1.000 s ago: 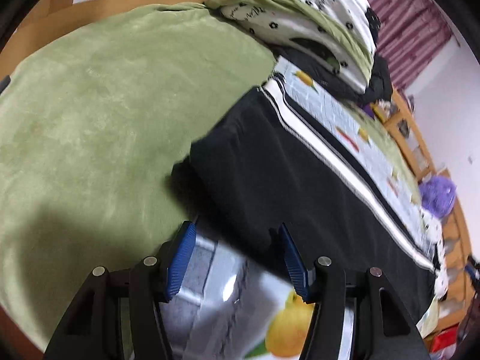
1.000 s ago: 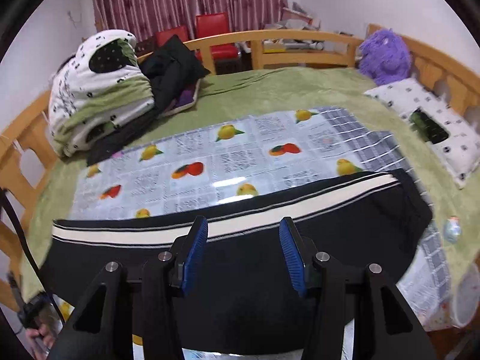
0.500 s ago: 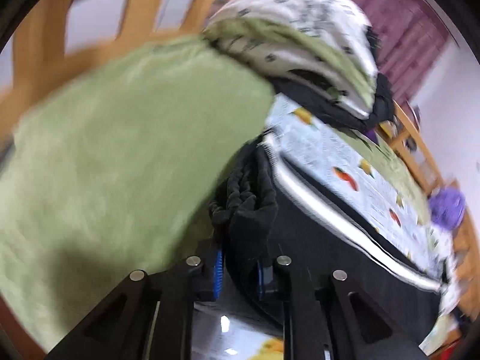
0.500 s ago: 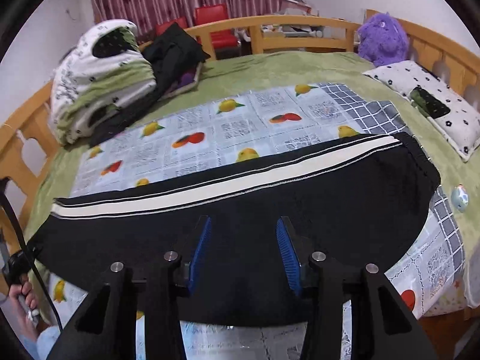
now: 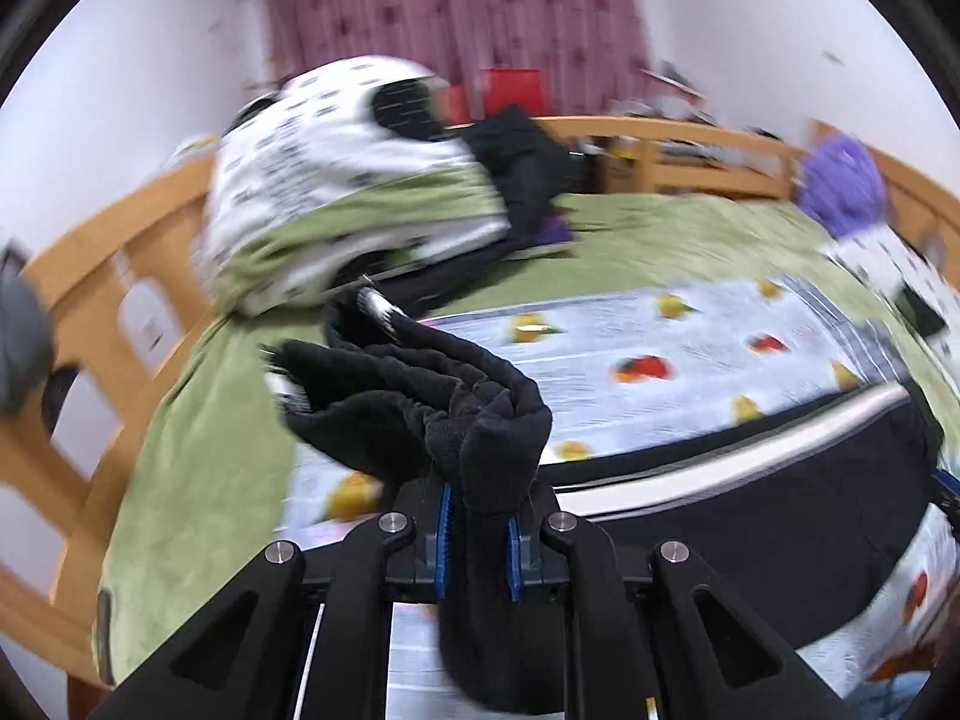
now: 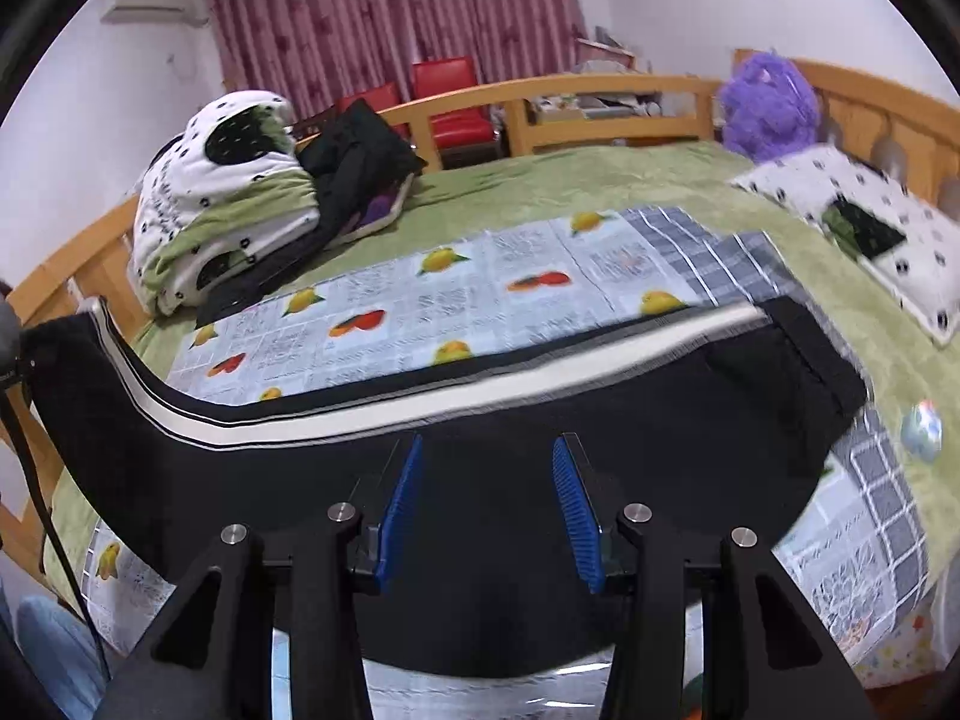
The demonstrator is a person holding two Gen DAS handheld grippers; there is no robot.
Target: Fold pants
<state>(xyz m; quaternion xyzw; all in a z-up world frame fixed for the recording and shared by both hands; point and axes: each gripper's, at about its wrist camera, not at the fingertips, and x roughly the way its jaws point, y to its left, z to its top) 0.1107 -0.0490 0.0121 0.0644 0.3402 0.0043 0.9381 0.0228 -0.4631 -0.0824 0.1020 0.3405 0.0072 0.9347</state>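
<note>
Gripping a bunched end of the black pants (image 5: 474,420) in the left tongs (image 5: 477,534), lifting it off the fruit-print cloth (image 6: 480,300) on the bed (image 6: 570,174). Hovering the right tongs (image 6: 486,501) (blue pads apart, nothing pinched) over the flat near pant panel, white side stripe (image 6: 420,405) running along the far edge.

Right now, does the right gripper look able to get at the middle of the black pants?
Probably yes. The right gripper hangs open directly over the black pants, with nothing between its blue pads and the cloth. The left gripper is shut on the far end, lifted off the fruit-print cloth, well clear of it.
</note>
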